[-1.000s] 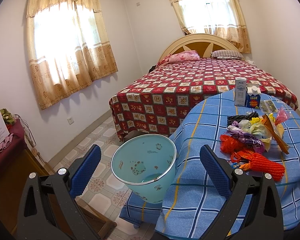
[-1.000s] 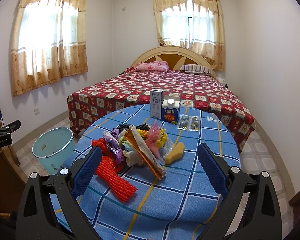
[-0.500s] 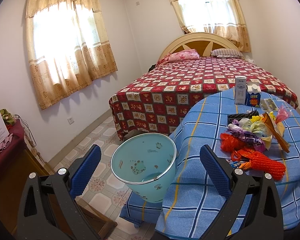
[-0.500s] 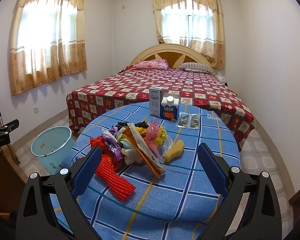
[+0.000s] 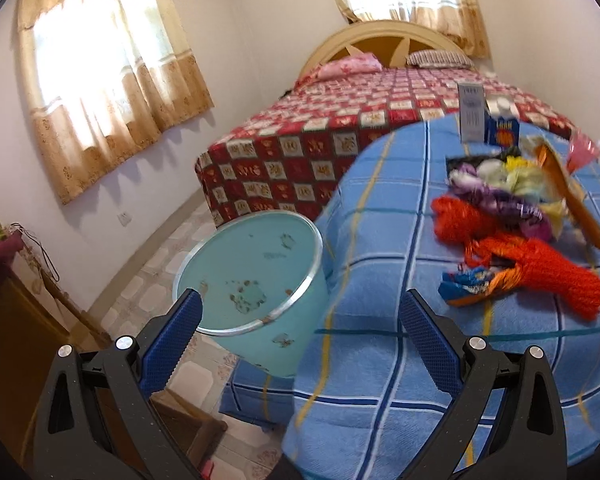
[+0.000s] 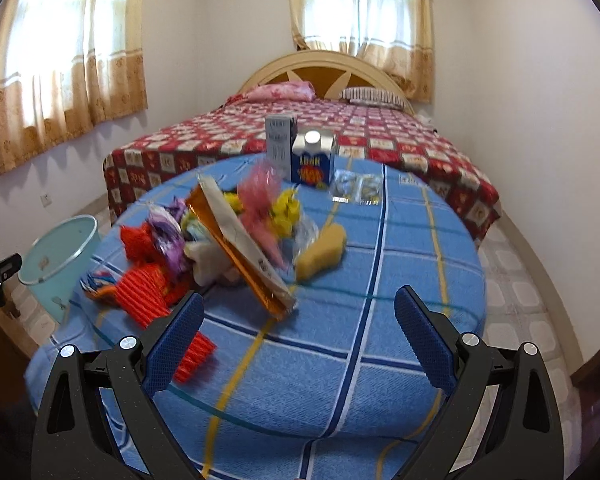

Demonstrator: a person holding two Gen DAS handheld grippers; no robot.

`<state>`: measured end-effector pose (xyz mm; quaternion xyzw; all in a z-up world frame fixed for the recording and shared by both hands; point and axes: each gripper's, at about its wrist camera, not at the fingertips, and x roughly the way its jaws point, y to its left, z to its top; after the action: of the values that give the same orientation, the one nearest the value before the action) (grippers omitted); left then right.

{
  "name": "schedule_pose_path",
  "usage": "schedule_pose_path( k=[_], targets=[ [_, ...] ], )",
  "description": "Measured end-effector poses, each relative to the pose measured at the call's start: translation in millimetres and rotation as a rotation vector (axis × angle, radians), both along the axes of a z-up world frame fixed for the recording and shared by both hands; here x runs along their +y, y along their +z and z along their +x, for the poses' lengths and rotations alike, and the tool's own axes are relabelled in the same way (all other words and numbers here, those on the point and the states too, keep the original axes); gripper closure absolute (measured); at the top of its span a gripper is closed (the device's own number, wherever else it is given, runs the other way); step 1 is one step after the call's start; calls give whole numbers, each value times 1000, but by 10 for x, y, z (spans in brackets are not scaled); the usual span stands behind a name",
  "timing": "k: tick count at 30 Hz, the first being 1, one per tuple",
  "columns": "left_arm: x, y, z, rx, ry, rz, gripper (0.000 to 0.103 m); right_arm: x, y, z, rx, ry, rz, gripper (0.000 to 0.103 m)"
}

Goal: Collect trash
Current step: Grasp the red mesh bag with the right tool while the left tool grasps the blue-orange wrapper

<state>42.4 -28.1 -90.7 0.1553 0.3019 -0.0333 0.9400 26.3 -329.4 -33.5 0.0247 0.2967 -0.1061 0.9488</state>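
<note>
Both sets of jaws stood wide apart, nothing between them. Left gripper (image 5: 300,316) hung over the gap between bin (image 5: 252,280) and tabletop (image 5: 380,360); right gripper (image 6: 299,314) hung above the near half of the tabletop, aimed at the trash pile (image 6: 220,240).

Trash all on the blue checked cloth, none seen in the bin: red mesh netting (image 6: 148,292) at the left edge of the pile, orange foil wrapper (image 6: 240,248) slanting across it, pink and yellow bags (image 6: 268,200), purple wrapper (image 6: 166,232), yellow sponge-like lump (image 6: 320,248) just to the right. Two cartons (image 6: 300,152) upright at the far side, two clear packets (image 6: 356,190) beside them. Bin on the floor, tight against the left edge of the tabletop, rim below cloth level, interior stained but apparently empty.

Judged as approach phase, no grasp yet. Risks:
- Pile tangled; gripping the mesh likely to drag neighbours along and spill them off the edge onto the floor.
- Thin film and foil likely to slip out of smooth pads or crumple away.
- Cloth loose over the top; a low pinch could catch fabric and pull the cartons over.
- Light plastic bin could tip or skid if bumped.
- Frames blurred, so exact item outlines uncertain.
</note>
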Motion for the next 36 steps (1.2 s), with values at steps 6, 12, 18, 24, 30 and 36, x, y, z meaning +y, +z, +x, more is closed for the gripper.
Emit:
schedule_pose_path(
  k=[6,12,18,24,30,36],
  targets=[
    [-103,-275,24,58,-12,16,6,233,-170,64,5,85,-9,12],
    [-96,-386,19,87,4,19,6,496,-215,111,2,184,-36,25],
    [-84,-380,70,91,6,-1,6,633,-466,269,105,266,3,56],
    [-154,-271,51,63,-22,-25,6,684,-430,235,91,326,50,83],
    [-370,-134,38,24,-72,-47,6,447,-13,26,-28,269,71,83],
    [-761,-283,121,52,-147,-30,7,-63,48,-3,-61,98,81,83]
  ],
)
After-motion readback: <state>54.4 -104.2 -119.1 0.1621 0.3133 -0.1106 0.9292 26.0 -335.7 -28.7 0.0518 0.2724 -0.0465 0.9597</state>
